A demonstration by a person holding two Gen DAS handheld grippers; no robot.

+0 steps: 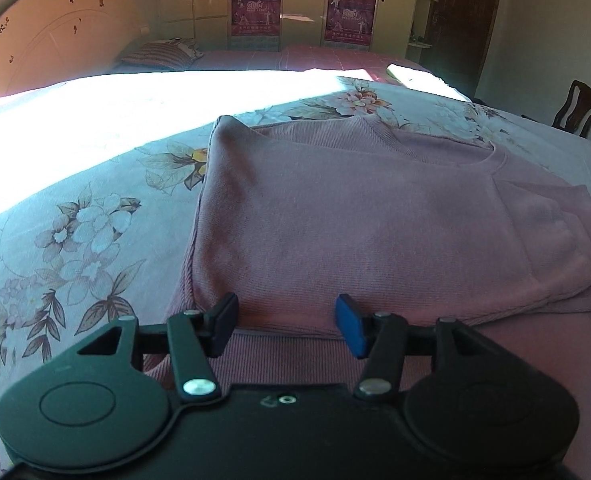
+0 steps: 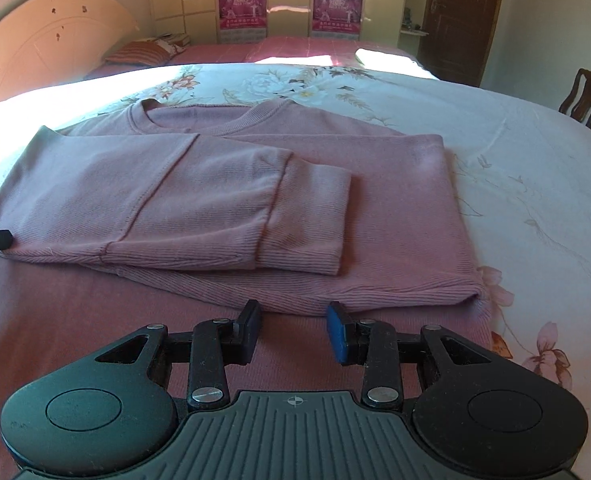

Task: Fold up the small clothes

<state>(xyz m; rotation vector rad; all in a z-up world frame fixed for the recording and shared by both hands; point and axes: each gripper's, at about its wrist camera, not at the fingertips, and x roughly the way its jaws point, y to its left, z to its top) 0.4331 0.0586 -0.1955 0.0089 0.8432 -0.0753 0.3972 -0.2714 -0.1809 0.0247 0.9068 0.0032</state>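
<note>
A pink ribbed sweater (image 1: 375, 220) lies flat on the floral bed sheet, with both sleeves folded across its body. The right wrist view shows its neckline (image 2: 199, 120) at the far end and a folded sleeve cuff (image 2: 307, 220) on top. My left gripper (image 1: 287, 320) stands open over the near edge of the folded layer, nothing between its pads. My right gripper (image 2: 293, 326) also stands open, just short of the sweater (image 2: 215, 184), its pads holding nothing. A tip of each gripper shows at the edge of the other's view.
The floral sheet (image 1: 75, 240) spreads widely to the left and right (image 2: 515, 200) of the sweater. A curved headboard (image 1: 47, 40) and a striped pillow (image 1: 163, 54) lie at the far left. A wooden chair (image 1: 577, 108) stands at the far right.
</note>
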